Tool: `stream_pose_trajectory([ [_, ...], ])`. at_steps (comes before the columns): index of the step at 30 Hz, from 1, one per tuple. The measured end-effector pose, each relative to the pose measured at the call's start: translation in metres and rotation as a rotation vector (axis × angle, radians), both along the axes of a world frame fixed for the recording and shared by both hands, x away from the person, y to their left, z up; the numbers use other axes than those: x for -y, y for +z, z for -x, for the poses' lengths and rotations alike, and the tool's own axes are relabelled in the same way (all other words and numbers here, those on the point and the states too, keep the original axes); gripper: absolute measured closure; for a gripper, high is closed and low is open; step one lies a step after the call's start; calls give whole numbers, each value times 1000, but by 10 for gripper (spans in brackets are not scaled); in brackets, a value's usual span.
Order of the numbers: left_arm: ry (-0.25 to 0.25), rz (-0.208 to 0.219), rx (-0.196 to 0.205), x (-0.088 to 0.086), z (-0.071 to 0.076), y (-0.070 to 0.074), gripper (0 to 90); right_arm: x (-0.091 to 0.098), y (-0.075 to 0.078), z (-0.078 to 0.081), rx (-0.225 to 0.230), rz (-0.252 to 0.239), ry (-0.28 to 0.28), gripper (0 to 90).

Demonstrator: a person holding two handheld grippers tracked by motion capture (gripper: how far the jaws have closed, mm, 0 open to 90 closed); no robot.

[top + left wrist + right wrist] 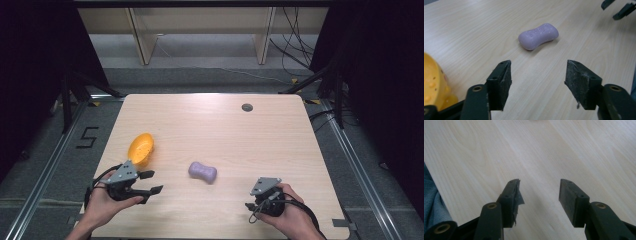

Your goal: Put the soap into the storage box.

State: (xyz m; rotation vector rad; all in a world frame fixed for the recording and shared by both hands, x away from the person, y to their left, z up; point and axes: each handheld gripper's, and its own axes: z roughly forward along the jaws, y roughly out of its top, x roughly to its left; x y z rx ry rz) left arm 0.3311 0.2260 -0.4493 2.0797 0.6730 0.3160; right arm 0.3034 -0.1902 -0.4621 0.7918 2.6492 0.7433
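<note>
The person's left hand (102, 200) holds the black two-jaw left gripper (151, 182) low at the near left, jaws spread wide and pointing right. The right hand (290, 212) grips the black right gripper (539, 192), jaws parted, seemingly angled toward the near edge.

Soap bar (538, 36) has embossed lettering on top — too blurred to read in the left gripper view. Yellow dish (434, 86) there is cut off by the frame edge at 9 o'clock, so its shape past the rim is unknown. Right gripper (617, 8) is clipped at 1 o'clock, just 2 jaw tips in frame. High view: dark round spot (247, 107) on the table (260, 145) at 12 o'clock — too small to identify. Both forearms are cut off at 6 o'clock.
</note>
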Motion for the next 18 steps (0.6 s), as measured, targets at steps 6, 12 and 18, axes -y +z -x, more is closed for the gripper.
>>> stream_pose_trajectory([
  [6, -138, -162, 33, 27, -20, 12, 285, 2, 1, 3, 4, -3, -22, 494],
  [12, -200, -248, 24, 42, -36, 20, 258, 3, 2, 4, -12, 0, -19, 463],
  [18, -239, -316, 19, 55, -45, 21, 239, 4, 2, 5, -13, -4, -34, 457],
])
